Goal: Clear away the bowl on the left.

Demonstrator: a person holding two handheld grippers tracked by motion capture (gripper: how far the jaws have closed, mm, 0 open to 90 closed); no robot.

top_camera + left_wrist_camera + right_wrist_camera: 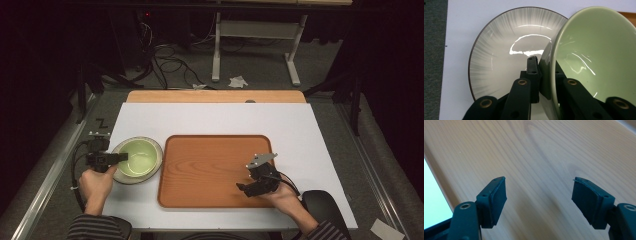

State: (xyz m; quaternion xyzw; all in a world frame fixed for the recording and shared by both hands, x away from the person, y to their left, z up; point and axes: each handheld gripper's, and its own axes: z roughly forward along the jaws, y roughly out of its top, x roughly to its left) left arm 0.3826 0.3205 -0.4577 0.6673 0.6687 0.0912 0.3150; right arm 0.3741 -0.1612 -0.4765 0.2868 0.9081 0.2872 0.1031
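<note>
A pale green bowl (137, 157) rests in a grey streaked plate (156, 150) at the left of the white table. My left gripper (121, 158) is shut on the green bowl's left rim, one jaw outside the wall and one inside. In the left gripper view the green bowl (599, 55) is tipped over the grey plate (506, 47), with its rim pinched between my black jaws (546, 80). My right gripper (245, 189) hovers open over the near right part of the wooden tray (210, 150). Its pads (496, 200) stand wide apart above bare tray wood (541, 165).
The tray lies in the middle of the white table cover (225, 117). Beyond the table's far edge are a white stand's legs (216, 60), loose cables (170, 62) and crumpled paper (238, 81) on the floor. A metal rail (50, 175) runs along the left.
</note>
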